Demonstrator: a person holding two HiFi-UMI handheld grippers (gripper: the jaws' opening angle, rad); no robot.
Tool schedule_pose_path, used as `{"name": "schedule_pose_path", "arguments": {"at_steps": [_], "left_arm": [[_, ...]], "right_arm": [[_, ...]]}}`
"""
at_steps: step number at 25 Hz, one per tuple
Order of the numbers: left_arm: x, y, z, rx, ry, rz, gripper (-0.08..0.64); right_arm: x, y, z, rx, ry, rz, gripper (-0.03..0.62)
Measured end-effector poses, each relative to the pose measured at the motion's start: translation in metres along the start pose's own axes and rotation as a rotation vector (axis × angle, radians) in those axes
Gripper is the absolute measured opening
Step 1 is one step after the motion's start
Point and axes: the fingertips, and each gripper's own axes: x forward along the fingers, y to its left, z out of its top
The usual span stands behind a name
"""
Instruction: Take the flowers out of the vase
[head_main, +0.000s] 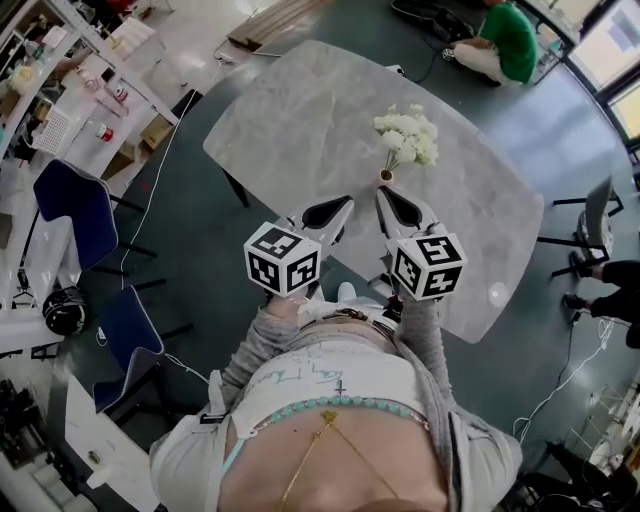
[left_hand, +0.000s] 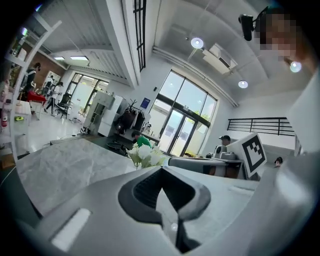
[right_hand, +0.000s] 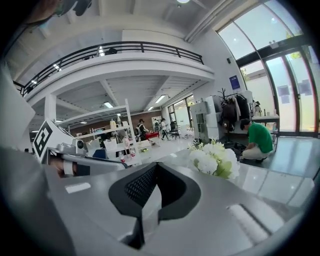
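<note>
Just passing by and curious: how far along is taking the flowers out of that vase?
Nothing is done yet: the white flowers stand in the vase on the table. In hand: the left gripper and right gripper point toward the vase, both shut and empty. Left: grasping and lifting the flowers out.

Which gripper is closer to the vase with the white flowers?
Right. The right gripper points at the vase from just below it in the head view; the left gripper sits farther off, down and to the left.
</note>
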Motion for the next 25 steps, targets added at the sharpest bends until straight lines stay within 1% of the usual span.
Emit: {"name": "schedule_pose_path", "arguments": {"at_steps": [6,14,20,25], "left_arm": [[0.009,0.021,0.015,0.026,0.05,-0.109,0.0],[0.017,0.049,0.02,0.048,0.1,-0.232,0.0],[0.02,0.063,0.022,0.081,0.143,-0.315,0.0],[0.025,0.068,0.018,0.086,0.179,-0.378,0.0]], "right_arm": [[0.016,-0.002,0.009,0.037,-0.02,-0.108,0.026],[0.036,-0.006,0.01,0.076,-0.046,-0.243,0.026],[0.036,-0.016,0.008,0.123,-0.08,-0.369,0.026],[0.028,-0.02,-0.003,0.161,-0.081,-0.456,0.026]]}}
